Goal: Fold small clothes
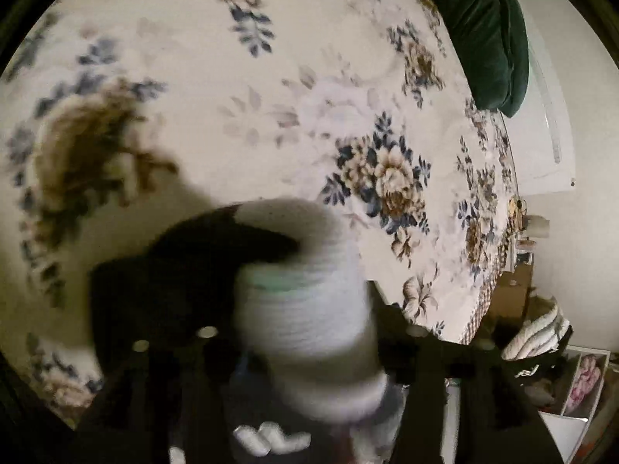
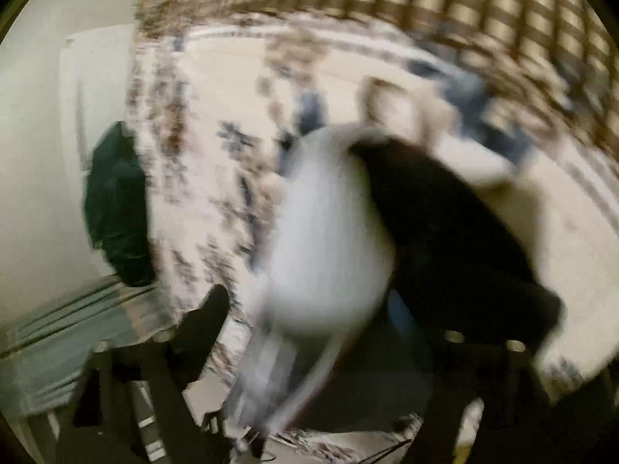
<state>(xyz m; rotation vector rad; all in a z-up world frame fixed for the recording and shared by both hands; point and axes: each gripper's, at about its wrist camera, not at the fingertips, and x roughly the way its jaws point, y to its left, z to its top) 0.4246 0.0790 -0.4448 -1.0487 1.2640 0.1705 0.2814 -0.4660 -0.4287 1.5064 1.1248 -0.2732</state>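
Note:
A white ribbed sock with a black toe or heel patch fills the lower middle of the left wrist view, held up above the floral bedspread. My left gripper looks shut on it, its fingers mostly hidden behind the cloth. In the blurred right wrist view the same white and black sock hangs across my right gripper; one dark finger shows at the left, and the jaws' state is hidden by cloth and blur.
A dark green cushion lies at the bed's far corner, also in the right wrist view. A pile of folded laundry and a white shelf unit stand beyond the bed's edge. A checked brown border runs along the bedspread.

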